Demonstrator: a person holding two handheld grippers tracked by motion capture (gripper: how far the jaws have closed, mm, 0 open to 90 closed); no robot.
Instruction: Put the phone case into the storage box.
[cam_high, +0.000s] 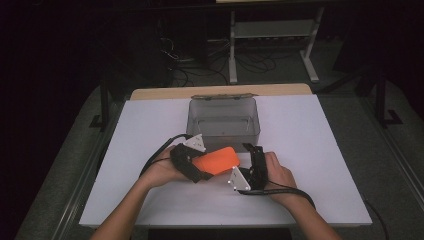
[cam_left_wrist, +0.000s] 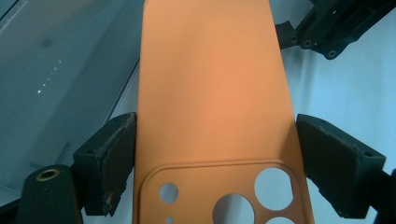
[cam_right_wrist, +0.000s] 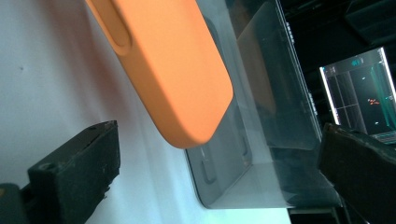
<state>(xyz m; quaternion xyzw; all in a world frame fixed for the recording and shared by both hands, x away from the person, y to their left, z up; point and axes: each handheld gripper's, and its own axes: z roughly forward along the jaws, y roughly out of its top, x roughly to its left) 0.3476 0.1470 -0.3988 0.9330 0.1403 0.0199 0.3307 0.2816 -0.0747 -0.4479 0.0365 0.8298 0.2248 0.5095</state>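
Your left gripper (cam_left_wrist: 215, 154) jaws clamp the orange phone case (cam_high: 216, 161) at frame centre; right gripper (cam_right_wrist: 219, 172) jaws gape, bare desk (cam_high: 320, 150) at right.

Orange phone case (cam_high: 216, 161), camera cutouts visible, held level above the white table, before the clear box.

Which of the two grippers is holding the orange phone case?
The left gripper: its jaws press both edges of the orange phone case. The right gripper stands open, apart from the case.
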